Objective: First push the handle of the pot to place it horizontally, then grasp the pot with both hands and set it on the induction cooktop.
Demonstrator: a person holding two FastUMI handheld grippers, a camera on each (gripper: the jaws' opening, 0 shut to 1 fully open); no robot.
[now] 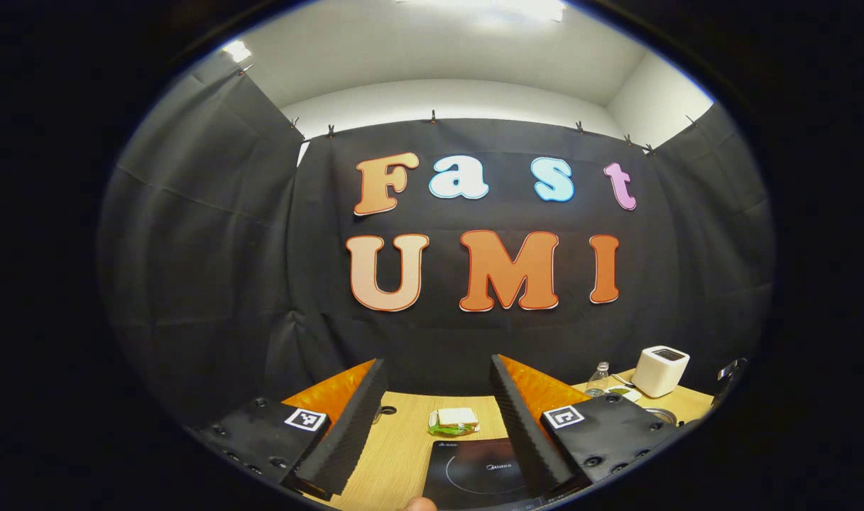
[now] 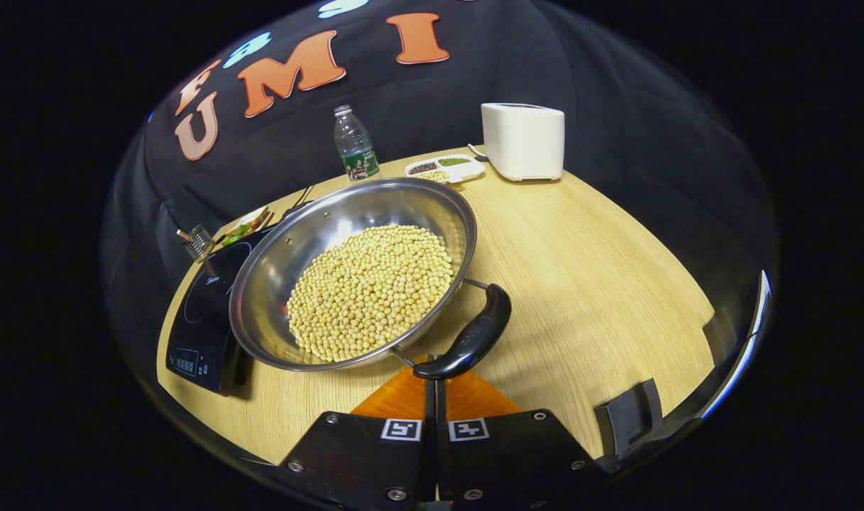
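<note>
Wooden tabletop (image 2: 602, 284) under booth lighting: nearest the lens in the right gripper view, the right gripper (image 2: 436, 387) has its fingers pressed together with nothing between them, tips meeting just at the near end of the pot's handle (image 2: 474, 333). That curved handle hangs on two thin wires off the rim and lies on a slant, its near end touching or almost touching the fingertips, so a sideways nudge there looks the likely way to swing it level. The pot (image 2: 353, 273), a wide, shallow steel pan, sits just beyond, its far-left edge overlapping the induction cooktop (image 2: 208, 312). It carries a deep heap of soybeans (image 2: 371, 287), so it will probably be heavy, slick-walled and quick to spill if tipped; opposite sides of the rim seem the sound places to grip. Farther back stand a water bottle (image 2: 353, 145), a divided dish (image 2: 446, 167) and a white toaster (image 2: 524, 140). In the left gripper view, the left gripper (image 1: 432, 419) is spread wide and empty above the cooktop (image 1: 474, 472), with a wrapped sandwich (image 1: 454, 421) beyond.
</note>
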